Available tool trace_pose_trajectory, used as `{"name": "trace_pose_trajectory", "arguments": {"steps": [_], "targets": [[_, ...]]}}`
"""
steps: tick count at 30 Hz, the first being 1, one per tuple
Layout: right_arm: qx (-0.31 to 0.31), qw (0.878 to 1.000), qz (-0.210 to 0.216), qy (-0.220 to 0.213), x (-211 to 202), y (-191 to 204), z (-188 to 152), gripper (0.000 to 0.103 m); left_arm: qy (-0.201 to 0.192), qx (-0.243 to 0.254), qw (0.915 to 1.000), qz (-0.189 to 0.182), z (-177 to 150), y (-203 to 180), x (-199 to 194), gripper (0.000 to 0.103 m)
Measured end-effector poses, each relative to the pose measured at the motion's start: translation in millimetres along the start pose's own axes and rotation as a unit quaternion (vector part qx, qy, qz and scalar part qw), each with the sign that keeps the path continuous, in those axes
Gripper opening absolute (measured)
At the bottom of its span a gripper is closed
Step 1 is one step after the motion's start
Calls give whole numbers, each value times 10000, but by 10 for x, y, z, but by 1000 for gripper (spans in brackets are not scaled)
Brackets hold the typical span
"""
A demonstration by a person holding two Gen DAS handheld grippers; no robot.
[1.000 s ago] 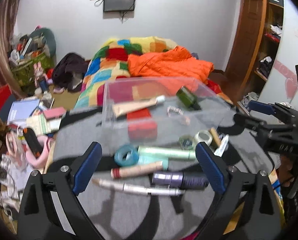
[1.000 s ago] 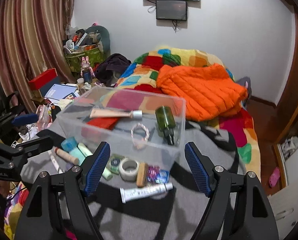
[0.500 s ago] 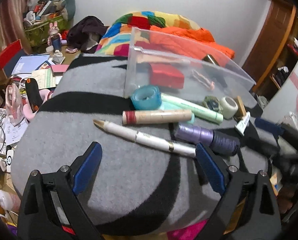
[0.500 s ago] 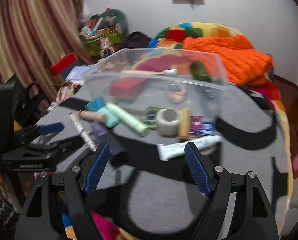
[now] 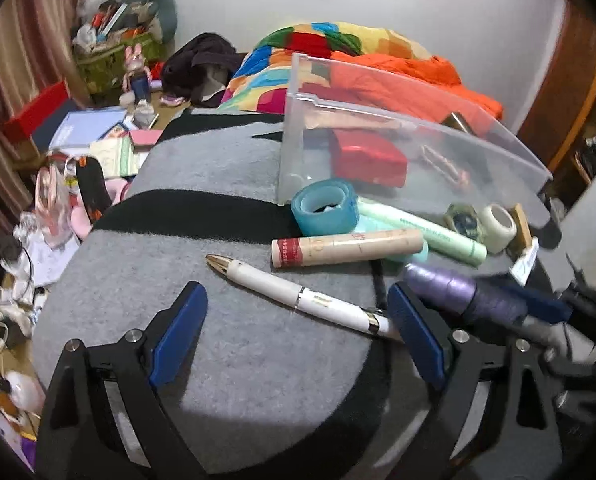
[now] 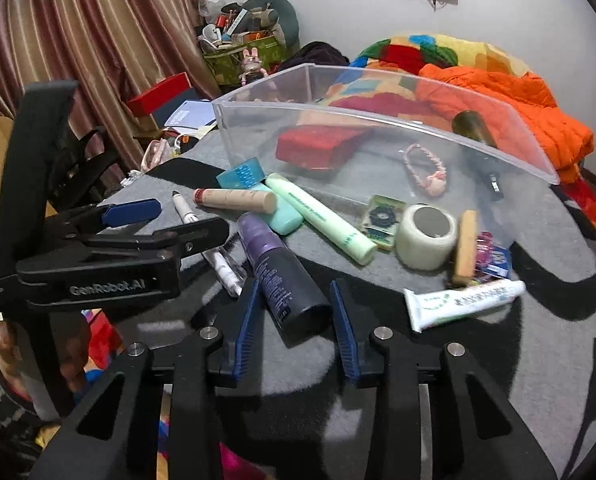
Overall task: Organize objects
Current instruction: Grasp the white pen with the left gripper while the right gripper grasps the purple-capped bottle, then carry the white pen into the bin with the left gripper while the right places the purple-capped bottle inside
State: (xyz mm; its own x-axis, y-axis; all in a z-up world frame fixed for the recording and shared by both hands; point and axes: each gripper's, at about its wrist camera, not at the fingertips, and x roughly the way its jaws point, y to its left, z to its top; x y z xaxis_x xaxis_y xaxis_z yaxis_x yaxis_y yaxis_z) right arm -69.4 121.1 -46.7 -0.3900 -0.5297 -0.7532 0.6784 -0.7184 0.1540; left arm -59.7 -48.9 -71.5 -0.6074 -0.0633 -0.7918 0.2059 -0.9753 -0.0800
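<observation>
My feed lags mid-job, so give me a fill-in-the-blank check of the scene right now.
1. The right gripper is closing with the ____ bottle between its jaws.
2. The left gripper frames a white ____ lying on the grey blanket.
3. The red box sits ____ the clear bin.
4. The white tape roll lies ____ the bin.

Missing words: purple; pen; inside; outside

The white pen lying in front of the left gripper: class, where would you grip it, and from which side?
Probably grip the white pen mid-barrel, from above, fingers either side of its width. It lies flat on the grey cloth, slim and round, with clear cloth alongside.
</observation>
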Motion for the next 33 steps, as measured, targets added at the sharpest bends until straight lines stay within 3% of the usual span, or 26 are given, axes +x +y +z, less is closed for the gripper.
{"name": "trace_pose_trajectory", "arguments": {"steps": [8,15,18,21,24,27,30,33], "targets": [[-16,9998,-172,21,-159,-140,-137,26,233,220,9985,-446,-95,245,-206,63],[-236,9995,-150,107,-133,-68,-85,26,330,159,9977,-568,-74,246,-205,62],[-196,9995,-108,204,-12,-54,-9,32,346,54,9961,-815,-18,196,-150,62],[-140,9995,-98,274,107,-40,46,32,219,170,9971,-704,-23,128,-113,60],[-132,9995,-179,206,142,-17,49,32,30,513,9976,-457,-103,83,-137,49],[-150,9996,-180,154,104,4,19,23,-120,762,9960,-442,-189,127,-204,35],[-146,9997,-176,84,51,10,-14,23,-124,853,9948,-548,-224,233,-264,21],[-147,9997,-197,38,12,25,-28,23,-77,792,9948,-630,-221,345,-283,18]]}}
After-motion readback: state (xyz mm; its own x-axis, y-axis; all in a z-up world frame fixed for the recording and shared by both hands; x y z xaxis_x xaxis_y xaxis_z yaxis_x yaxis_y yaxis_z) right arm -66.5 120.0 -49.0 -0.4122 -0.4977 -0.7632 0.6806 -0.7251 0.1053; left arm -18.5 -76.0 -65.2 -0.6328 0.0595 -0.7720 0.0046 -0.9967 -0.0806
